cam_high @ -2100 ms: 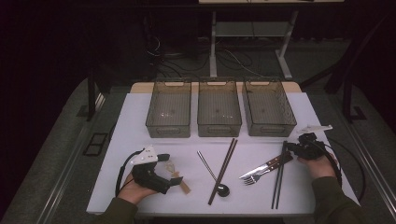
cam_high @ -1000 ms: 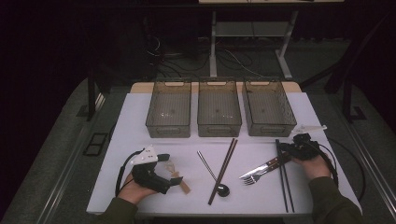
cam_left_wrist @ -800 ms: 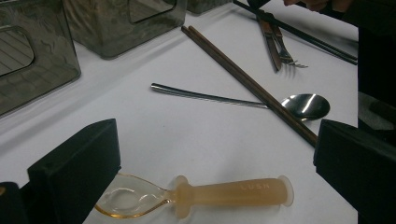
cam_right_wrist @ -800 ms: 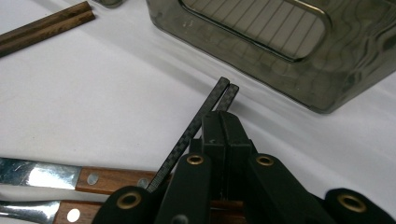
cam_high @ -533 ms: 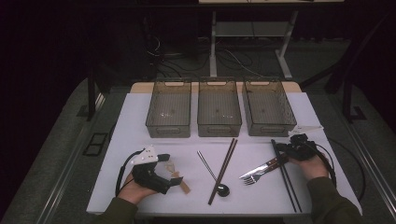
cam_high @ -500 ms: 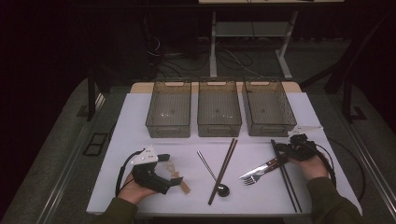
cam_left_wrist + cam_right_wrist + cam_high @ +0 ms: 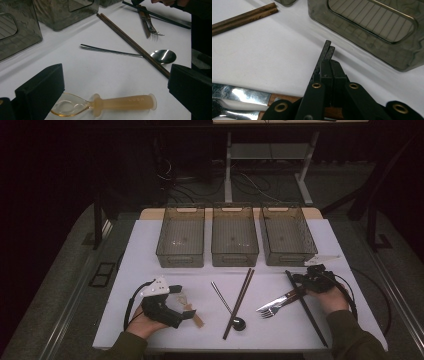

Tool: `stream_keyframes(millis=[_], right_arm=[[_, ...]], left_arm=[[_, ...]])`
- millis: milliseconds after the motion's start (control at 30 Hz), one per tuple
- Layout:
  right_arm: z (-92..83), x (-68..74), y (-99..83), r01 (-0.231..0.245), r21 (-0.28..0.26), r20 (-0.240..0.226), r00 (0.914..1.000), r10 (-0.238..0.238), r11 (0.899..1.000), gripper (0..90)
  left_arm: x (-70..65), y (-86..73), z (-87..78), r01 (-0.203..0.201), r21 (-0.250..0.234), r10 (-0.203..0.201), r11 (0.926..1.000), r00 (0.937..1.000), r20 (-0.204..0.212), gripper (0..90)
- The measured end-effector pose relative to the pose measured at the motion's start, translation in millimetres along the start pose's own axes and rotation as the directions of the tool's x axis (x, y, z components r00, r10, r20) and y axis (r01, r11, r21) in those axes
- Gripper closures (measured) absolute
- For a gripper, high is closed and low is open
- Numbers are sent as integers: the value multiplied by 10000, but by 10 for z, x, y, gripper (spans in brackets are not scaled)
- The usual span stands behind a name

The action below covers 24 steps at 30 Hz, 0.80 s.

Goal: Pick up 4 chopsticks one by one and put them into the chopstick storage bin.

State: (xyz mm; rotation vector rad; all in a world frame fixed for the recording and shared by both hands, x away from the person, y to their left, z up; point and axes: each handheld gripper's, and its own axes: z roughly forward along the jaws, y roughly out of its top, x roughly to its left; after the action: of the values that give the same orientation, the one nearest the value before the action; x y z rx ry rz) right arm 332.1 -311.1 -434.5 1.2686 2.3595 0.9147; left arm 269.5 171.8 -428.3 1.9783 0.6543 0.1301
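Note:
My right gripper (image 7: 302,281) (image 7: 331,65) is shut on a pair of black chopsticks (image 7: 309,312) (image 7: 325,51) at the right of the table. Their tips stick out past the jaws in the right gripper view, and the pair slants toward the table's front edge. My left gripper (image 7: 182,304) (image 7: 116,70) rests open at the front left. A small spoon (image 7: 195,316) (image 7: 125,102) with an amber bowl and a tan handle lies on the table between its jaws, untouched.
Three smoky plastic bins (image 7: 235,236) (image 7: 374,27) stand in a row at the back. Brown chopsticks (image 7: 241,300) (image 7: 130,41) (image 7: 244,17) cross a metal spoon (image 7: 227,306) (image 7: 162,56) at the centre. A fork and a wood-handled knife (image 7: 281,301) (image 7: 242,95) lie beside the black chopsticks.
The black chopsticks have swung in the right gripper: far end to the left, near end to the right. The right hand shifted slightly left. The left hand has kept still.

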Motion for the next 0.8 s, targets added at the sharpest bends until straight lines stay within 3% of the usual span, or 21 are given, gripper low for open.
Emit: stream_keyframes(millis=[800], right_arm=[[73, 152, 51, 569, 30, -375, 9977, -567, 9984, 896]], left_arm=[[-1, -1, 3, -15, 8, 15, 10000, 10000, 8, 0]])
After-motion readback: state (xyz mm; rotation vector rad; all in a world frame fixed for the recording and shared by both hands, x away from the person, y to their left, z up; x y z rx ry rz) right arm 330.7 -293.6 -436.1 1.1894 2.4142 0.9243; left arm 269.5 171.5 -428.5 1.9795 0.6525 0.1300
